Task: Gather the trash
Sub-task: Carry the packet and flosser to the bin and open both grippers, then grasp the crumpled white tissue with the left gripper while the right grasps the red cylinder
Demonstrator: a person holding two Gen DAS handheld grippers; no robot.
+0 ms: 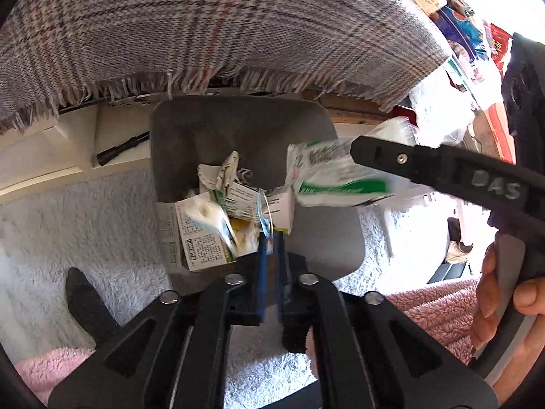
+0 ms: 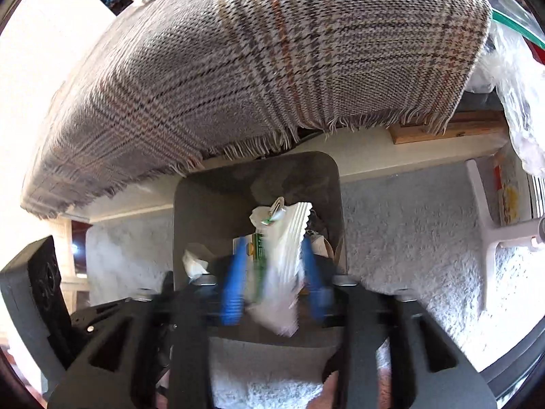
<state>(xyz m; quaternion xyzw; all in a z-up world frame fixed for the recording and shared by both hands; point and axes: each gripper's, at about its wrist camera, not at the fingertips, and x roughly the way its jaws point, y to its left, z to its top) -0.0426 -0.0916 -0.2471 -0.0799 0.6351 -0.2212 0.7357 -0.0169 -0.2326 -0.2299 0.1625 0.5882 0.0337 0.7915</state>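
A grey bin (image 1: 238, 129) stands on the rug and holds crumpled paper and a white and green carton (image 1: 204, 235). My left gripper (image 1: 271, 238) hangs over its near rim. Its blue pads stand a narrow gap apart, and a thin clear wrapper strip (image 1: 265, 211) lies at their tips. In the right wrist view my right gripper (image 2: 274, 259) is over the same bin (image 2: 211, 204). Its blue fingers (image 2: 235, 283) are spread, with a blurred white and green packet (image 2: 282, 266) loose between them. The left wrist view shows that packet (image 1: 327, 177) over the bin's right side.
A fringed plaid blanket (image 1: 204, 34) overhangs the bin from behind. White shaggy rug (image 1: 85, 211) surrounds it, with pink fleece (image 1: 439, 306) near me. A person's black sock (image 1: 85, 296) rests at left. A hand (image 1: 504, 289) grips the right tool. A white stool leg (image 2: 483, 225) stands at right.
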